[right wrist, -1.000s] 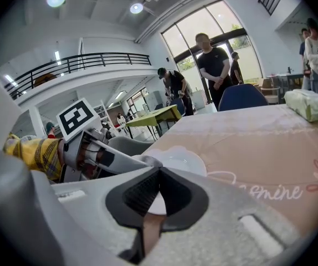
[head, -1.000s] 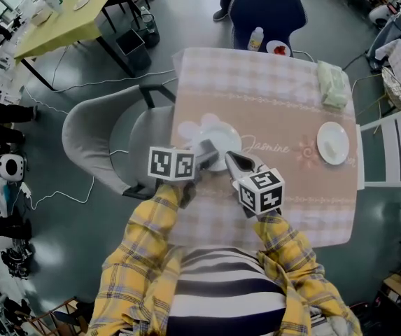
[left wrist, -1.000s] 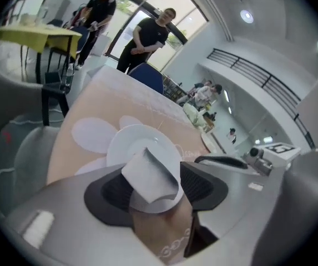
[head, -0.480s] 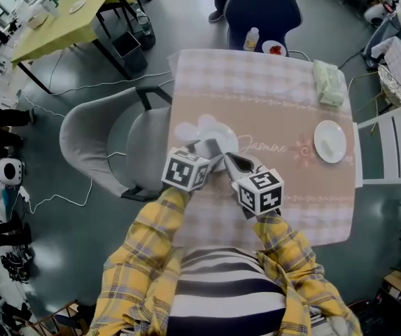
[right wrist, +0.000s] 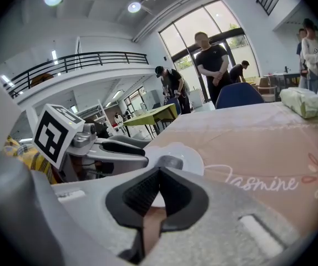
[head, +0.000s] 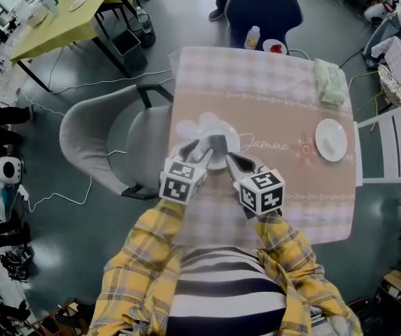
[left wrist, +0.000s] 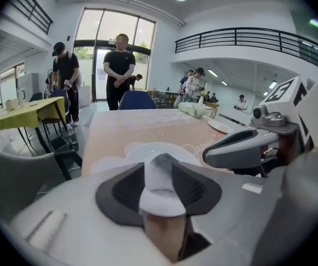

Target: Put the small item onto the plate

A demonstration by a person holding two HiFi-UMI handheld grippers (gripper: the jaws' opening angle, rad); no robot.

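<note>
The small item (left wrist: 160, 190) is between the left tongs (head: 206, 148), which are closing on it over the white plate (head: 234, 138) in the middle of the picture, the right tongs (right wrist: 159, 177) are pinched shut and empty, so I think only letting go is left.

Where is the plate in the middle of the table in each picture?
Head view: plate, centre, left of the Jasmine lettering.
Left gripper view: centre, slightly low.
Right gripper view: centre, slightly low.
Shared landmark: the green packet.
</note>
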